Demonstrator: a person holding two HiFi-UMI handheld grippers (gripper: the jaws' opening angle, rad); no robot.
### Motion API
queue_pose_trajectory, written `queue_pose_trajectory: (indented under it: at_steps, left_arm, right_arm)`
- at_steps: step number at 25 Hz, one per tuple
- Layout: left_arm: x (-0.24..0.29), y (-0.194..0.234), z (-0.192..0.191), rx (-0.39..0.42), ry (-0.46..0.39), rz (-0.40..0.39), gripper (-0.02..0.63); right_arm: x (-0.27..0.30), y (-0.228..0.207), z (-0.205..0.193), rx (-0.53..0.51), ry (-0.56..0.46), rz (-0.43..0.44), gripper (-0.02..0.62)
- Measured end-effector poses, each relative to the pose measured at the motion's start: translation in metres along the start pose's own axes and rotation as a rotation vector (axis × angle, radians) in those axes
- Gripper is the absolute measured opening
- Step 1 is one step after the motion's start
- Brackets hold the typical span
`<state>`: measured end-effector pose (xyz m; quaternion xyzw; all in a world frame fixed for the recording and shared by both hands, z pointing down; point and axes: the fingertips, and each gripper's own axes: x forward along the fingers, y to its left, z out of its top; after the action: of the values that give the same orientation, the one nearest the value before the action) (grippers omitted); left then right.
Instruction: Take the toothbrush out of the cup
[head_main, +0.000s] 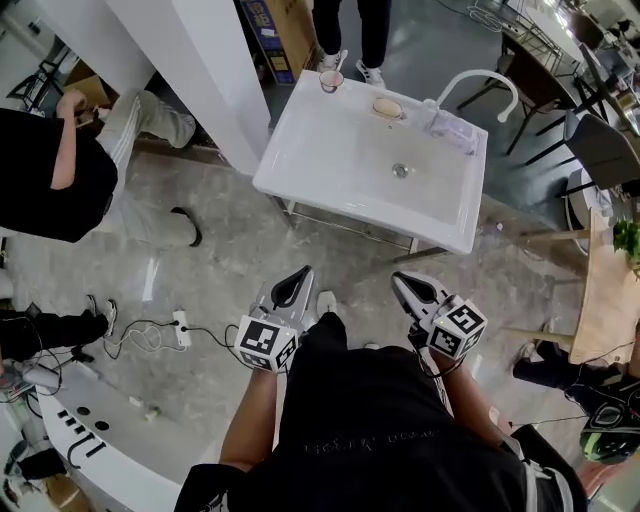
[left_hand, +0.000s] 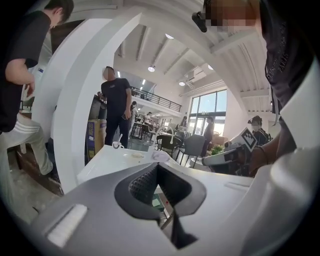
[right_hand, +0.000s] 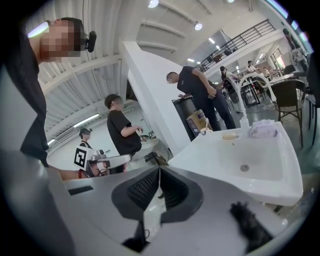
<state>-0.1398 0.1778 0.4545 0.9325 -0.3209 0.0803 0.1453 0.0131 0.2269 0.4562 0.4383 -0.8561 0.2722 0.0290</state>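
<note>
The white sink (head_main: 370, 170) is sitting in the upper middle of the frame. Below it, well apart, the left claw (head_main: 302, 275) and right claw (head_main: 400, 280) are both pinching shut on nothing. The cup (head_main: 331, 80) is standing on the sink's top left corner. The toothbrush (left_hand: 119, 140) seems to be sticking up from it.

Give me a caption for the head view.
Left claw and right claw, both shut, before the sink; toothbrush cup on its rim.

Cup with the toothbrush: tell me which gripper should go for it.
Left, probably. The cup stands at the sink's far left corner, nearer the left gripper than the right gripper. Both are shut and empty.
</note>
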Motion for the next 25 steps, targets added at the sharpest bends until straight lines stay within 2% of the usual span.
queue_pose_trajectory:
  at_steps: [15, 20, 25]
  left_arm:
    - [0.002, 0.084, 0.019, -0.032, -0.03, -0.008, 0.006]
    - [-0.005, 0.098, 0.024, -0.03, -0.046, 0.004, 0.006]
    - [-0.011, 0.093, 0.03, -0.029, -0.083, 0.005, 0.006]
  right_arm:
    - [0.072, 0.016, 0.023, -0.014, 0.029, -0.021, 0.015]
    - [0.081, 0.029, 0.031, -0.038, 0.05, -0.019, 0.015]
    - [0.087, 0.035, 0.032, -0.074, 0.086, -0.01, 0.015]
